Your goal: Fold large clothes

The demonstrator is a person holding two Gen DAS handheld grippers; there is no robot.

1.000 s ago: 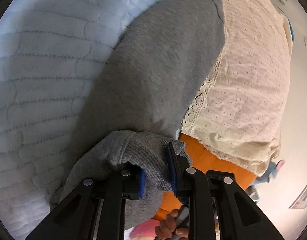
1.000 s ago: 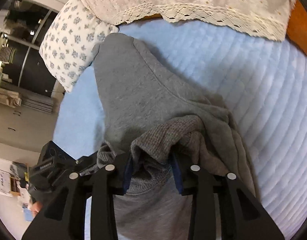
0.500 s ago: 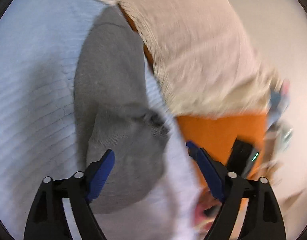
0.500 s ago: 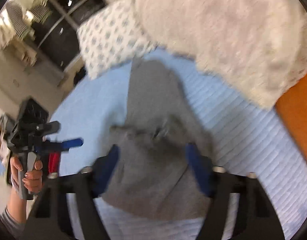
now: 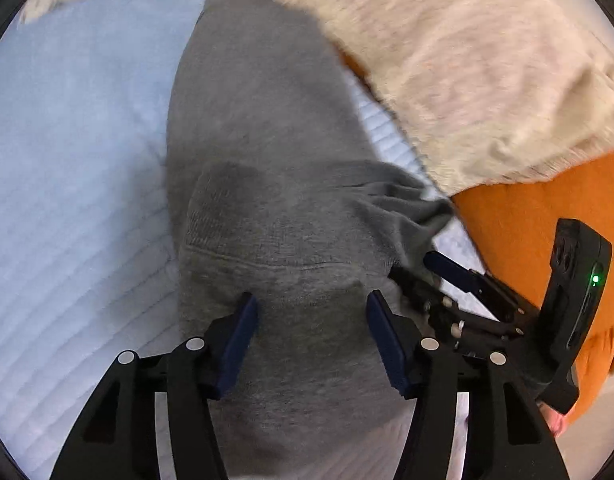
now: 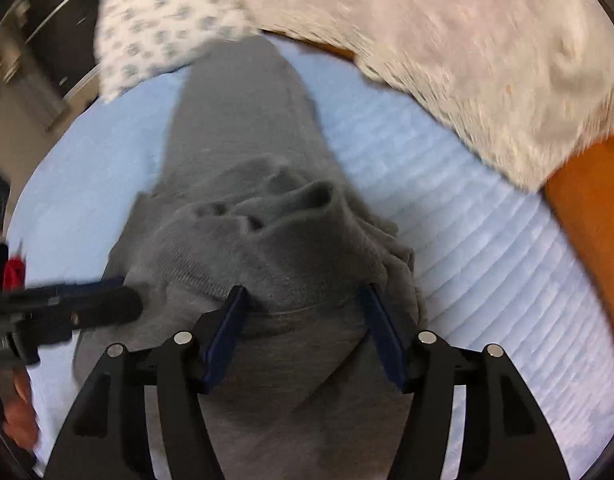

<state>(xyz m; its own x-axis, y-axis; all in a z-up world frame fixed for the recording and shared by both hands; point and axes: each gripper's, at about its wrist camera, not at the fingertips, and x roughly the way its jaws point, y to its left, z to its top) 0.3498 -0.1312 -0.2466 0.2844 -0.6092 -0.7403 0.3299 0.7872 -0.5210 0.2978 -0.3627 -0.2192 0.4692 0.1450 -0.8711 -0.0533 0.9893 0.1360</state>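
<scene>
A grey sweatshirt (image 5: pixel 275 208) lies folded on the light blue quilted bed (image 5: pixel 67 160), its ribbed hem bunched on top. My left gripper (image 5: pixel 311 312) is open, its blue pads straddling the grey fabric without gripping it. My right gripper (image 6: pixel 303 304) is open too, its pads either side of the ribbed hem (image 6: pixel 267 240). The sweatshirt fills the middle of the right wrist view (image 6: pixel 243 120). The right gripper shows at the right of the left wrist view (image 5: pixel 459 276), and the left gripper at the left edge of the right wrist view (image 6: pixel 79 304).
A cream lace-edged cloth (image 5: pixel 467 60) lies over an orange surface (image 5: pixel 547 240) to the right. A floral pillow (image 6: pixel 163 32) sits at the head of the bed. The bed's blue quilt (image 6: pixel 487 260) stretches right of the sweatshirt.
Both grippers held the grey hem one second ago. They have let it go and opened, and the hem now rests on the folded sweatshirt.
</scene>
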